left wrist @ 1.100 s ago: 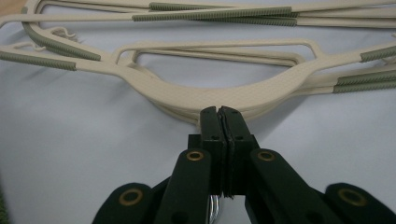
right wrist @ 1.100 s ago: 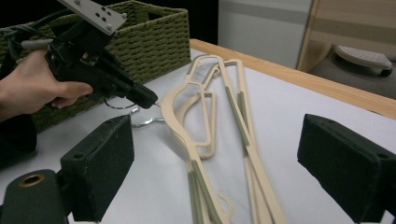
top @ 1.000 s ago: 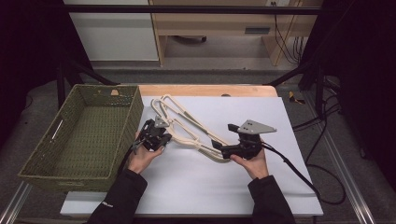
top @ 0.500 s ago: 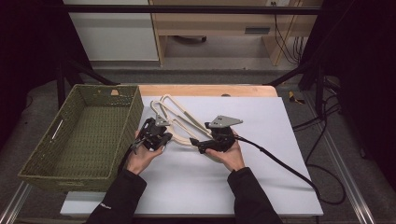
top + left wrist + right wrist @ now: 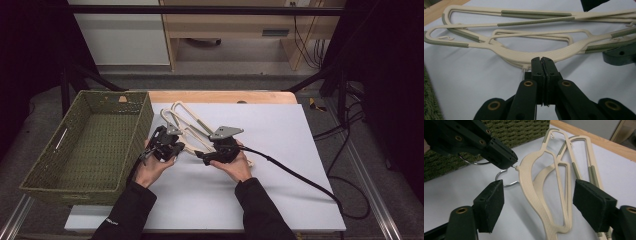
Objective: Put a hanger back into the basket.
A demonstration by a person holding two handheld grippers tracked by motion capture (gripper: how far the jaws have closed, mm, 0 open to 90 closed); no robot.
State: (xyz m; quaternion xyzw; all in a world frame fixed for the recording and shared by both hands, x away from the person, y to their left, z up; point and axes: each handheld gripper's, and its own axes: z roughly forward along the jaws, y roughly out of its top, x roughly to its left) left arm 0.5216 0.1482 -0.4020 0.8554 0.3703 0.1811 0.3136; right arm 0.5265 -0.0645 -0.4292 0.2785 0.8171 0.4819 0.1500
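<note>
Several cream plastic hangers (image 5: 192, 127) with green ribbed grips lie stacked on the pale table. My left gripper (image 5: 177, 147) is shut on the metal hook (image 5: 504, 173) of the top hanger (image 5: 524, 56), right at its neck. In the left gripper view its jaws (image 5: 541, 61) meet with no gap. My right gripper (image 5: 539, 197) is open and straddles the top hanger's body (image 5: 531, 177), one pad on each side, neither touching it. Its jaws have just been closing. In the high view the right gripper (image 5: 200, 156) points left toward the left gripper.
A green woven basket (image 5: 145, 117) stands at the table's left, close behind the left gripper. A wooden strip (image 5: 225, 96) runs along the table's far edge. The right gripper's black cable (image 5: 295, 175) trails off to the right.
The right gripper has moved left across the table and a little down, onto the hangers beside the left gripper. Its jaws are narrower. The left gripper has stayed put, still shut.
</note>
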